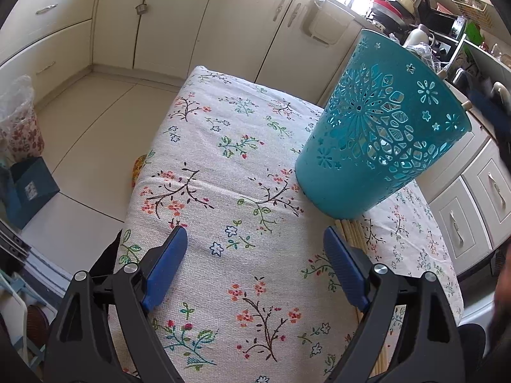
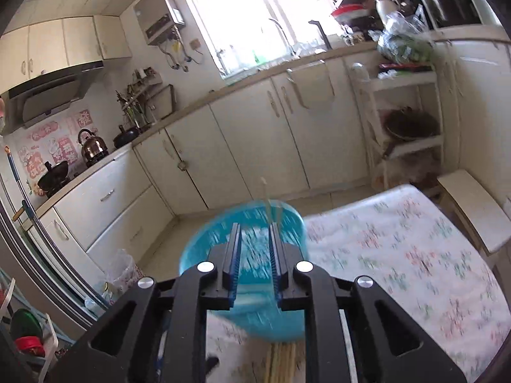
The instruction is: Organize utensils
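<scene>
Two grippers hang over a table with a white cloth (image 1: 223, 159) printed with little flowers. The left gripper (image 1: 255, 249) has black arms and blue fingers (image 1: 166, 265). Its fingers are spread wide apart, with nothing between them, just above the cloth.

A tall teal plastic holder with star and flower holes cut in it (image 1: 380, 127) stands on the cloth ahead and to the right of the left gripper. In the left view it looks tilted. A bunch of pale wooden chopsticks (image 1: 351, 229) lies flat on the cloth, with one end just under the foot of the holder and beside the left gripper's right finger.

The right gripper (image 2: 255, 233) is above the open top of the holder (image 2: 198, 255), which looks blurry there. Its blue fingers (image 2: 234, 255) have a gap between them. A thin pale stick (image 2: 265, 198) pokes up past the tips, but I cannot tell if the fingers pinch it. More chopsticks (image 2: 282, 360) show below.
</scene>
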Demonstrator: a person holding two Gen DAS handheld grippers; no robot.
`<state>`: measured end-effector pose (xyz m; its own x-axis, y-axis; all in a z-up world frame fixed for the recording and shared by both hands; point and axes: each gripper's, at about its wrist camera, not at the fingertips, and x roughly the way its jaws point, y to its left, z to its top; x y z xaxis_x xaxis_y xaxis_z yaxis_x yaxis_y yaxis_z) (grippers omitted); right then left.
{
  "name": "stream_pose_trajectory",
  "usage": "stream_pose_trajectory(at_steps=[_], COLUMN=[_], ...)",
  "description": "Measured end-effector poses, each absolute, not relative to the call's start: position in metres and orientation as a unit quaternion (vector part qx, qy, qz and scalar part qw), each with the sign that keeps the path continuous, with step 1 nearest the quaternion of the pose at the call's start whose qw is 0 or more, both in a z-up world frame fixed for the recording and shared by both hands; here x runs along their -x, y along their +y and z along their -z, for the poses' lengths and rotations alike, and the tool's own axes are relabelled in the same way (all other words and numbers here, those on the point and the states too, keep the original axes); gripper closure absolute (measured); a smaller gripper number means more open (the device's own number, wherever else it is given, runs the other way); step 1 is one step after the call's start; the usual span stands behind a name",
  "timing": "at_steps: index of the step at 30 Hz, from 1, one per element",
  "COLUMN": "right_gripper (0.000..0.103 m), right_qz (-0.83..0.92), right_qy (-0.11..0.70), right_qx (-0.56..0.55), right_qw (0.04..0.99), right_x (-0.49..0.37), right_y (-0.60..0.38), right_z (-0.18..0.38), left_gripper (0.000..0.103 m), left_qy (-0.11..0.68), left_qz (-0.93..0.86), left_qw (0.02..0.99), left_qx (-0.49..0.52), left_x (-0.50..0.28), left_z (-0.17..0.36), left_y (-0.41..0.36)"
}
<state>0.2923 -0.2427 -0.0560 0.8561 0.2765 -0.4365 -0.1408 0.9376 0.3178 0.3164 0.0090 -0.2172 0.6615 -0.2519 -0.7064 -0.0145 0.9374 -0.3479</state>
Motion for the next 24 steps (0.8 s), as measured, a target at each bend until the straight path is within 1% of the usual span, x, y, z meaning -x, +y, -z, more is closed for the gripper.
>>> stream_pose_trajectory(at_steps=[3, 5, 9, 12, 19, 22, 24], right_gripper=[0.085, 0.09, 0.09, 0.09, 0.091, 0.091, 0.091], right_qz=[-0.101, -0.099, -0.104, -0.101, -0.097, -0.094, -0.096], right_qy=[0.323, 0.376, 0.421, 0.432, 0.433, 0.434, 0.438], right_qx=[-0.136, -0.124, -0.114, -0.081, -0.056, -0.015, 0.014], right_qw=[0.931, 0.913, 0.894, 0.892, 0.894, 0.896, 0.894], right_x=[-0.278, -0.278, -0.291, -0.299, -0.3, -0.297, -0.296], right_y=[-0.245, -0.241, -0.232, -0.221, -0.217, -0.21, -0.205], right_z=[0.105, 0.139, 0.172, 0.179, 0.182, 0.182, 0.18], left_gripper=[0.02, 0.02, 0.02, 0.02, 0.019, 0.018, 0.017], left_qy=[0.406, 0.406, 0.406, 0.406, 0.409, 0.412, 0.422], left_qz=[0.064, 0.063, 0.063, 0.061, 0.058, 0.053, 0.055], left_qw=[0.897, 0.897, 0.897, 0.897, 0.897, 0.898, 0.897], left_qx=[0.163, 0.163, 0.164, 0.163, 0.156, 0.145, 0.119], left_x=[-0.316, -0.316, -0.316, -0.316, -0.317, -0.318, -0.319], left_z=[0.217, 0.217, 0.217, 0.217, 0.217, 0.217, 0.215], left_y=[0.009, 0.009, 0.01, 0.01, 0.008, 0.003, -0.007])
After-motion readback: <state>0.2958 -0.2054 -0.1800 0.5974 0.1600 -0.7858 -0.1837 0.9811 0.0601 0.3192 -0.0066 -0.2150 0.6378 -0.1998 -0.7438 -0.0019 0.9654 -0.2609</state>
